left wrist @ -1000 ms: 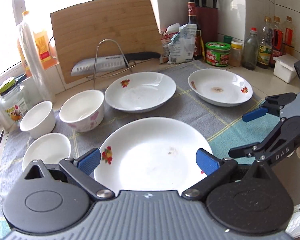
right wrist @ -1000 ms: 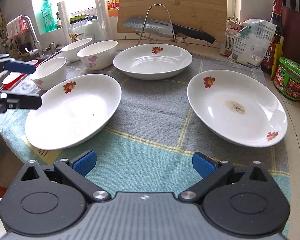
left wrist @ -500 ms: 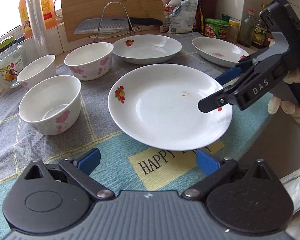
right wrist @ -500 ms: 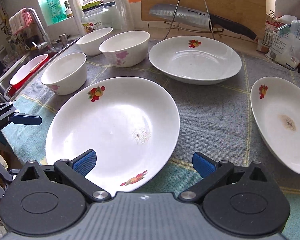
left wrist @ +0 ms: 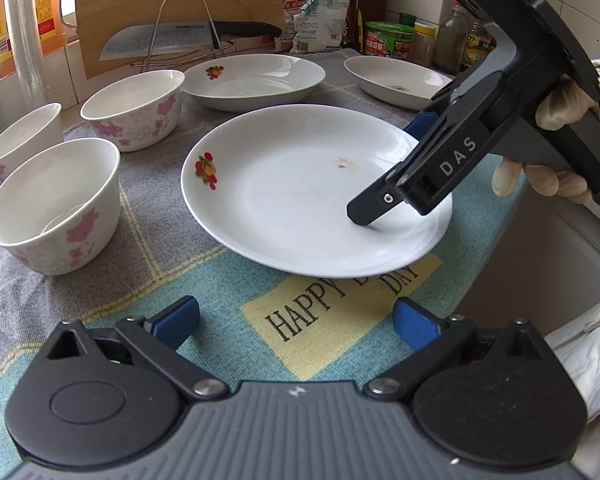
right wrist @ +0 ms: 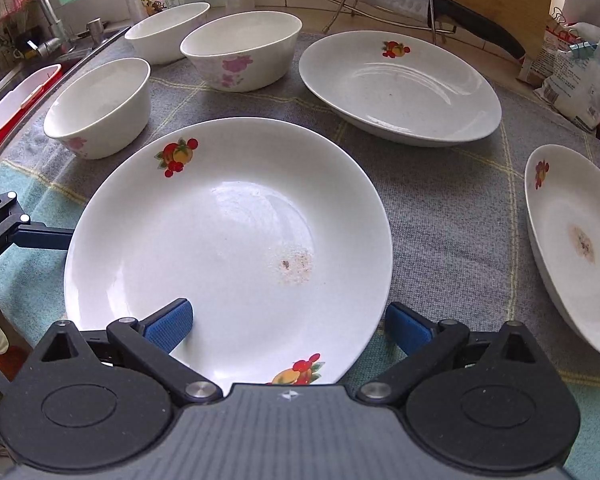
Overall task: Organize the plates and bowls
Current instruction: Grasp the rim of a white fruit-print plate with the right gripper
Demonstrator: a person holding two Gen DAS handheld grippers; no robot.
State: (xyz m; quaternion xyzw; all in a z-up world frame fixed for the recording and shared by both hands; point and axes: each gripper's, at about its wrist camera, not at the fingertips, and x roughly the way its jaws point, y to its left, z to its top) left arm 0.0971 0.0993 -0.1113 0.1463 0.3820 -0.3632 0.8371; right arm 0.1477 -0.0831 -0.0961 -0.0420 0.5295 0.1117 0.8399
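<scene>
Two wide-open jaws, holding nothing: slide right gripper [right wrist: 288,320] gently so its jaws sit above and below near plate [right wrist: 228,240] rim on desk [right wrist: 440,208], squeeze softly, keep left gripper [left wrist: 296,318] clear.

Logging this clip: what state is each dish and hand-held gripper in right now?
Near plate: flat on the cloth, food smear inside, ungrasped.
Far plate: upright, unstacked.
Right plate: brown stain at its centre.
Three bowls: upright, separate, unstacked.
Knife: resting on the wire rack.
Right hand-held gripper: open, one finger over the near plate's rim.
Left hand-held gripper: open, holding nothing.
</scene>
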